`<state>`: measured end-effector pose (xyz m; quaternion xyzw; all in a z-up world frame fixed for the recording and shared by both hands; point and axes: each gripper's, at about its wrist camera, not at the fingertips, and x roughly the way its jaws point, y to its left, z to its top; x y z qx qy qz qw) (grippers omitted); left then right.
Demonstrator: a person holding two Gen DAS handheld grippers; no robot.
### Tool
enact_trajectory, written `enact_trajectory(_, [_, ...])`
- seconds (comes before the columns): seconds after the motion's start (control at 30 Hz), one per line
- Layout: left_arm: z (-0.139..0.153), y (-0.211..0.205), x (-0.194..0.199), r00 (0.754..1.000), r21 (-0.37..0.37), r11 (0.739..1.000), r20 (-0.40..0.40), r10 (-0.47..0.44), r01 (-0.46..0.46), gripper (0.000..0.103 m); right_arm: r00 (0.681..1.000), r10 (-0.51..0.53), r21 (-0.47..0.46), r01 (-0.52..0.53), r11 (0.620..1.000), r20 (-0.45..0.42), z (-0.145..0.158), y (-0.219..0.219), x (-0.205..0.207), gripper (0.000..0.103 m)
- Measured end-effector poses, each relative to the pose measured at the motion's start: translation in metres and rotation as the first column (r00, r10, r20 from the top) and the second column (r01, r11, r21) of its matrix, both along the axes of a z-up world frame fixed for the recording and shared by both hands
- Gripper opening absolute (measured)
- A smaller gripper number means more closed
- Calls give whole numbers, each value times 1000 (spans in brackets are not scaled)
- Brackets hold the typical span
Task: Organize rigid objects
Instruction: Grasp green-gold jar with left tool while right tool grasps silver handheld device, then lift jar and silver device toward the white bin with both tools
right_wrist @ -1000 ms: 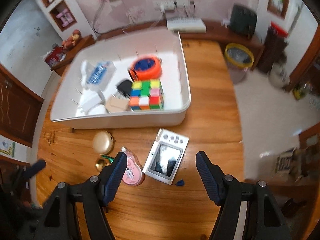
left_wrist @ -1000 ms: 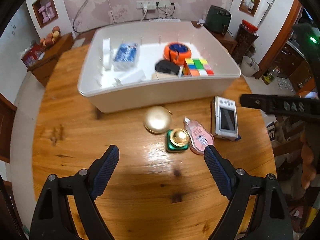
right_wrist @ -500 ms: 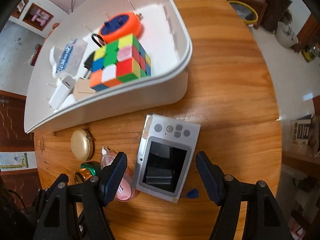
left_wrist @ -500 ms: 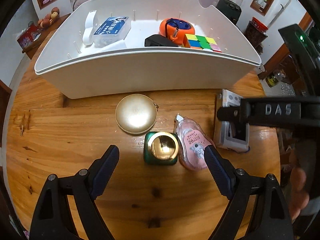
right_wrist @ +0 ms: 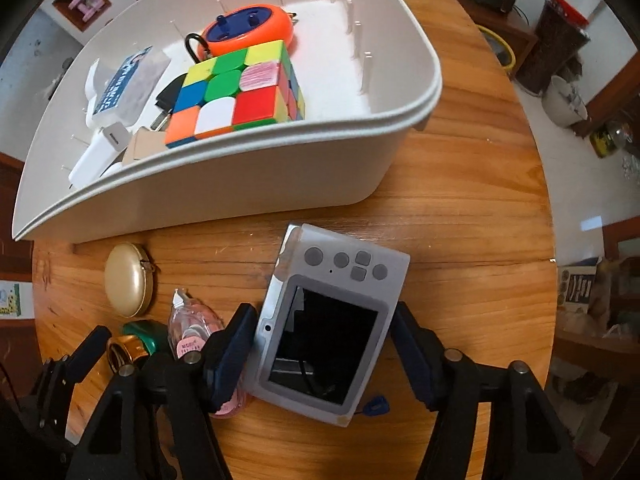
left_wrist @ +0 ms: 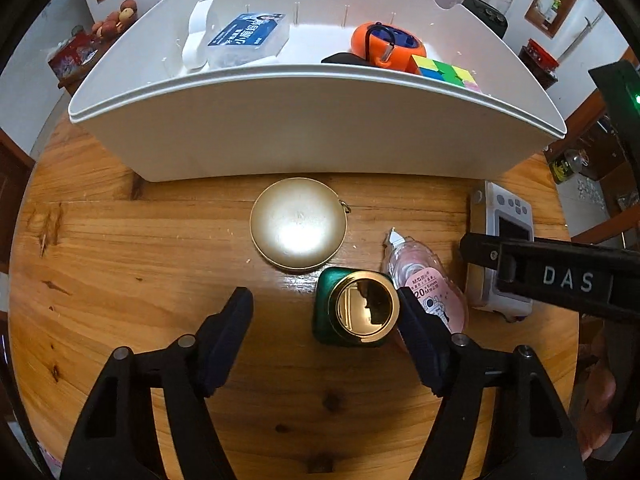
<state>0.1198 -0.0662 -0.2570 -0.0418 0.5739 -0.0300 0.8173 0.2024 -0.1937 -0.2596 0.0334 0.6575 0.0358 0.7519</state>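
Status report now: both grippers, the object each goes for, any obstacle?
Left gripper closing around green gold-capped bottle, not clamped. Right gripper closing around silver camera, pads not pressing. Pink correction tape crowds both grippers.

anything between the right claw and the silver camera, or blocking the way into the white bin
Nothing visible. The right claw already straddles the silver camera, its jaws just closing. Only the white bin's near wall must be cleared.
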Motion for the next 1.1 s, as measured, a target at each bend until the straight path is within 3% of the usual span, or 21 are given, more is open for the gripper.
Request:
enact_trajectory(0.23, [-4, -2, -2, 1000, 18, 1000, -5, -10, 10, 72, 997, 73, -113, -72, 991, 1, -11, 26, -9, 65])
enact_trajectory(0.3, [-7, -4, -1, 1000, 0, 1000, -8, -10, 10, 67, 997, 74, -117, -73, 990, 8, -11, 29, -10, 64])
enact_trajectory(0.37, [-7, -6, -5, 1000, -18, 1000, -6, -19, 19, 53, 996, 83, -114, -80, 990, 17, -10, 31, -11, 57])
enact_trajectory(0.43, [-8, -11, -5, 1000, -12, 999, -3, -30, 30, 45, 995, 97, -117, -94, 989, 22, -9, 36, -16, 57])
enact_trajectory(0.77, [-4, 0, -18, 1000, 9, 1000, 4, -11, 11, 44, 994, 108, -29, -108, 994, 30, 3, 11, -41, 57])
enact_trajectory(0.97, [43, 7, -29, 999, 73, 997, 23, 26, -28, 44, 989, 135, 85, -140, 986, 64, 35, 7, -62, 57])
enact_trajectory(1.1, [91, 12, -27, 997, 121, 992, 67, 37, -45, 45, 977, 169, 168, -190, 967, 133, 72, 14, -73, 57])
